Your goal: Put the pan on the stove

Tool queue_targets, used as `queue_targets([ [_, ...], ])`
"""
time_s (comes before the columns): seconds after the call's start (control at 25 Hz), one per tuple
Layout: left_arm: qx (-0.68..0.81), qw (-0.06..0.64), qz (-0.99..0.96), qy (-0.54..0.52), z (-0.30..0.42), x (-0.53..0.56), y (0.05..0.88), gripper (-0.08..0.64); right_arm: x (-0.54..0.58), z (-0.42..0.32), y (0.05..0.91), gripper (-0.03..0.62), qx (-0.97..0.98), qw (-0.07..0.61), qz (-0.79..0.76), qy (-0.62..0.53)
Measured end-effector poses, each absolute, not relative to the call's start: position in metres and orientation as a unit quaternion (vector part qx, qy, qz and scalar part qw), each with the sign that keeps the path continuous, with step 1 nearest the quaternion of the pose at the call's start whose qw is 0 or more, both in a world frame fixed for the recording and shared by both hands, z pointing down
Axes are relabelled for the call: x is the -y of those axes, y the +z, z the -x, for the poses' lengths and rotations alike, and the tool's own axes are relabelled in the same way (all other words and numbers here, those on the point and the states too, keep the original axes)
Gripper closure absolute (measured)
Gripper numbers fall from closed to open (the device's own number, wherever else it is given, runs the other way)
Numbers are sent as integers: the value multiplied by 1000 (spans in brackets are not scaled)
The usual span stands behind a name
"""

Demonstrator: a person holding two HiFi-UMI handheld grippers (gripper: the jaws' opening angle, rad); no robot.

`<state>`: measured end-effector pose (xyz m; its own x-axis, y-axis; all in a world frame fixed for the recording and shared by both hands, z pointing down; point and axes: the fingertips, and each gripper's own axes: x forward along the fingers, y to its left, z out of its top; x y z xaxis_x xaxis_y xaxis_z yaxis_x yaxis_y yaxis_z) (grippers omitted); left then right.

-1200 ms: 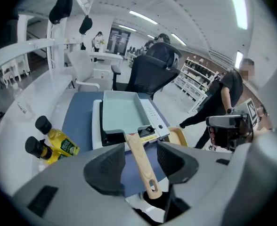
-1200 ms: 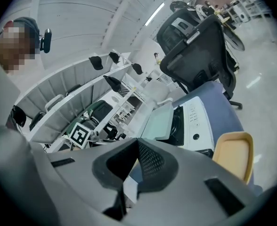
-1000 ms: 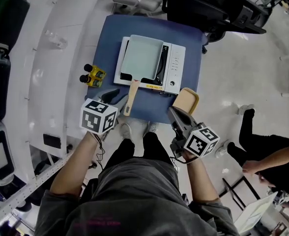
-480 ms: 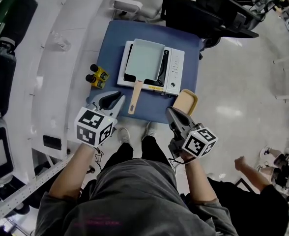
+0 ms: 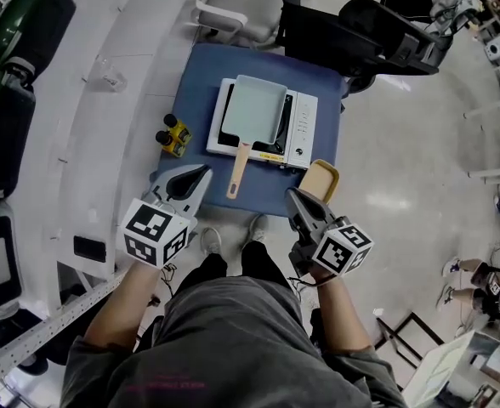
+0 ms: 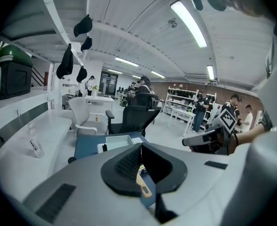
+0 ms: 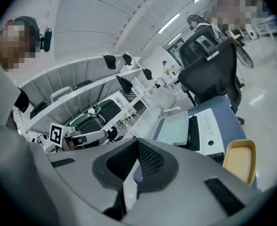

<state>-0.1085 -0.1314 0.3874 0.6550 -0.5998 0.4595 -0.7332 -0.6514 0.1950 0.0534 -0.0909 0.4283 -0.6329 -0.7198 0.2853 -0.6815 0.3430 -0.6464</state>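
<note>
A pale green rectangular pan [image 5: 254, 109] lies on the white single-burner stove [image 5: 299, 127] on the blue table [image 5: 195, 83]. Its wooden handle [image 5: 237, 170] points toward me. My left gripper [image 5: 201, 175] hovers at the table's near-left corner, left of the handle and clear of it, shut with nothing between its jaws. My right gripper [image 5: 294, 195] is shut and empty at the near-right edge. The left gripper view shows the pan [image 6: 118, 141] and handle [image 6: 143, 183] beyond the closed jaws [image 6: 141, 149]. The right gripper view shows the pan [image 7: 174, 128] past its closed jaws [image 7: 137, 147].
A tan tray [image 5: 318, 181] sits at the table's near-right corner beside my right gripper. A yellow-and-black object [image 5: 173, 134] lies at the left edge. A black office chair [image 5: 369, 24] stands behind the table, and a white curved counter [image 5: 105, 100] runs along the left.
My left gripper has drawn back from the pan handle toward me and to the left, and its jaws have closed. The pan stays on the stove. The right gripper has barely moved.
</note>
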Motion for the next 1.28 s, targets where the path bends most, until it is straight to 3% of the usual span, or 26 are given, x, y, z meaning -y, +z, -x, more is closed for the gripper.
queue_targets([
  [0.52,349,186,-910,126,123,115,372,558,94,-37,406,589,-828,18,429,-361],
  [1.28,318,191,-920,125,119,109,386,558,101,-27,397,590,-838,18,418,-350],
])
